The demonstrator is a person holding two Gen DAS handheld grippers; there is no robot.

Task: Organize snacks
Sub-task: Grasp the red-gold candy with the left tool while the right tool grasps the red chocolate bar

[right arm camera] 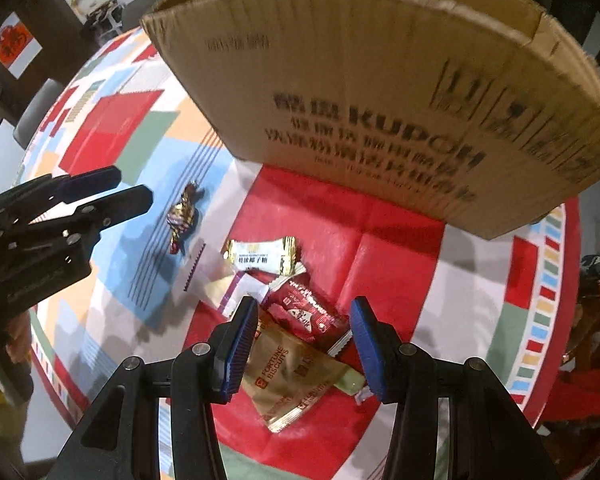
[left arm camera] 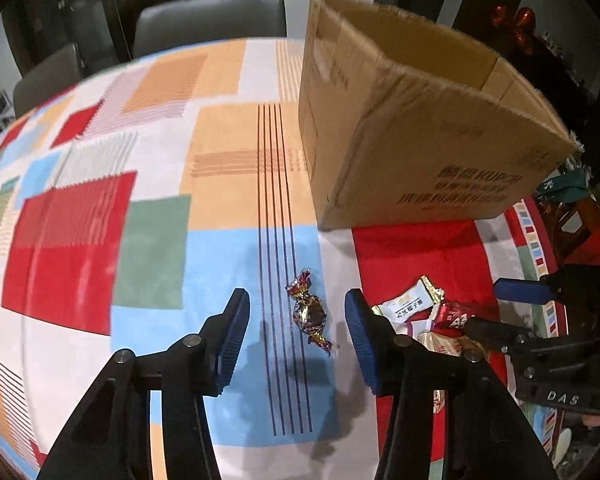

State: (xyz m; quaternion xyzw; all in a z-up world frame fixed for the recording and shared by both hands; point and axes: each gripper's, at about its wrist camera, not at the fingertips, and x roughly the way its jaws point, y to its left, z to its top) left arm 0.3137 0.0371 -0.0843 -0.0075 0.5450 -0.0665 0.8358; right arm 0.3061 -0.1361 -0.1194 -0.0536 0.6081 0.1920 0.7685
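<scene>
Both claws poised over the snacks
Left gripper (left arm camera: 297, 330), jaws apart, straddles the twist-wrapped candy (left arm camera: 310, 312) lying lengthwise between them; right gripper (right arm camera: 304, 342), also apart, hovers over the packet pile (right arm camera: 292, 344).

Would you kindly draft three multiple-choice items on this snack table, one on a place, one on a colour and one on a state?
1. Where does the twist-wrapped candy lie?
A. inside the box
B. on the tablecloth, between the left gripper's open fingers
C. on a chair

2. What colour is the tablecloth patch under the snack pile?
A. red
B. black
C. purple

3. How is the cardboard box?
A. taped shut
B. flattened
C. open at the top

Answers:
1 B, the left wrist view shows it on the cloth between the blue pads, untouched.
2 A, the packets rest on red.
3 C, its inner walls show above the rim.
</scene>
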